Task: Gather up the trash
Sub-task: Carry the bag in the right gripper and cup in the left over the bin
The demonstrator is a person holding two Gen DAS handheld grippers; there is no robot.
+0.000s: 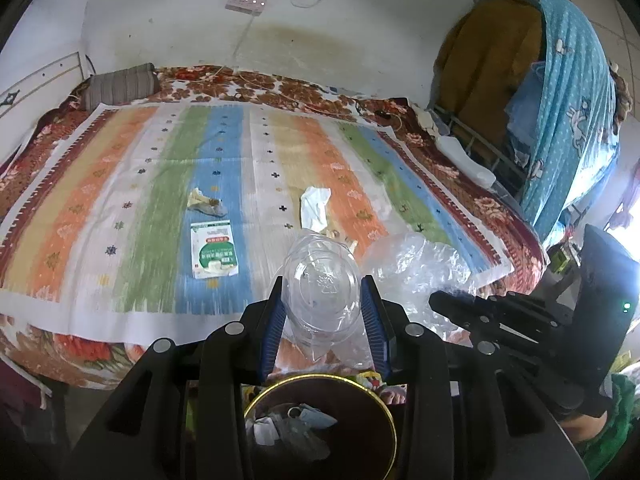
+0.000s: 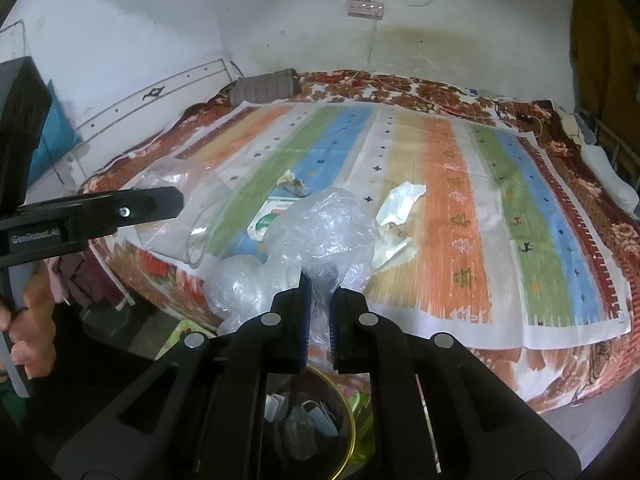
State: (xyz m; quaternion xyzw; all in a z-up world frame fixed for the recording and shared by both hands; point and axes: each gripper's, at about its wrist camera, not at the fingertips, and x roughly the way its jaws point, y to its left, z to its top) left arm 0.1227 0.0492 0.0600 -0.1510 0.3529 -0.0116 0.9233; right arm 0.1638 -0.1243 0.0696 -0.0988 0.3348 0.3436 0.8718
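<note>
Here, a clear cup [image 1: 320, 292] is pinched between the left fingers [image 1: 276, 320] and a plastic bag [image 2: 324, 236] between the right fingers [image 2: 302, 320], a bin [image 1: 320, 424] seen beneath both.

Left gripper [image 1: 323, 304] pitched downward, fingers [image 1: 273, 320] part-spread, blue pads pressed on both sides of clear cup [image 1: 320, 292]. Seen from right wrist camera as black body reaching in from left edge, held by bare hand [image 2: 28, 320], fingers curled round handle. Right gripper [image 2: 320, 304] likewise angled down, fingers [image 2: 298, 320] nearly together, pinched on crumpled clear bag [image 2: 320, 232]. In left wrist view, right gripper just beside left one, to its right, tips roughly level.
</note>
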